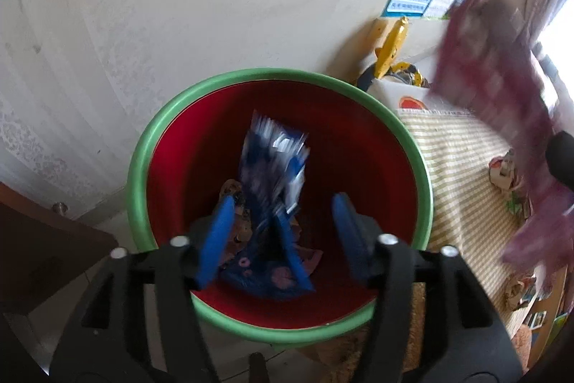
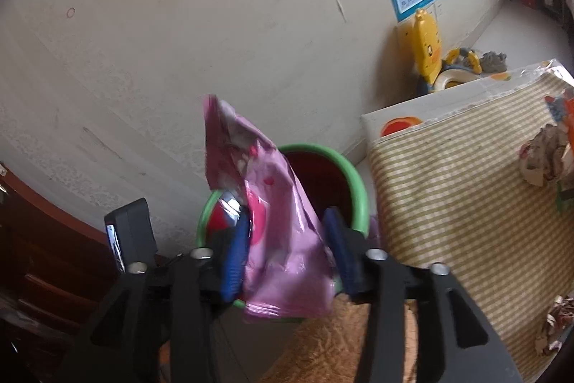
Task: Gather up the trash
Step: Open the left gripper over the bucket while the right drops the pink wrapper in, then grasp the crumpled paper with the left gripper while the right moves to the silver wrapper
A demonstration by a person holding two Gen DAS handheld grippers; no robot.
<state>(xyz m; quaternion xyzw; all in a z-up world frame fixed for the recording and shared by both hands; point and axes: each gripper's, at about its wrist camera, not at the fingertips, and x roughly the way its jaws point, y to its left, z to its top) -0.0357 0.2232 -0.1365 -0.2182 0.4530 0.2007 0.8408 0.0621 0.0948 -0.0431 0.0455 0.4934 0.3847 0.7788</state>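
Left wrist view: left gripper (image 1: 283, 218) spread, blue wrapper (image 1: 274, 200) loose over red bin (image 1: 280, 76); right gripper (image 2: 285, 239) spread around pink wrapper (image 2: 272, 221), should reach over the bin rim first.

Left gripper (image 1: 283, 232): tilted steeply down, jaws parted, blue pads (image 1: 219, 236) clear of blue wrapper (image 1: 272, 189) between them, no grip. Right gripper (image 2: 287, 250): angled down, jaws apart, pink wrapper (image 2: 272, 221) standing between blue pads (image 2: 236, 257), leaning on left pad, clear of right pad, not pinched. No hand or sleeve visible.
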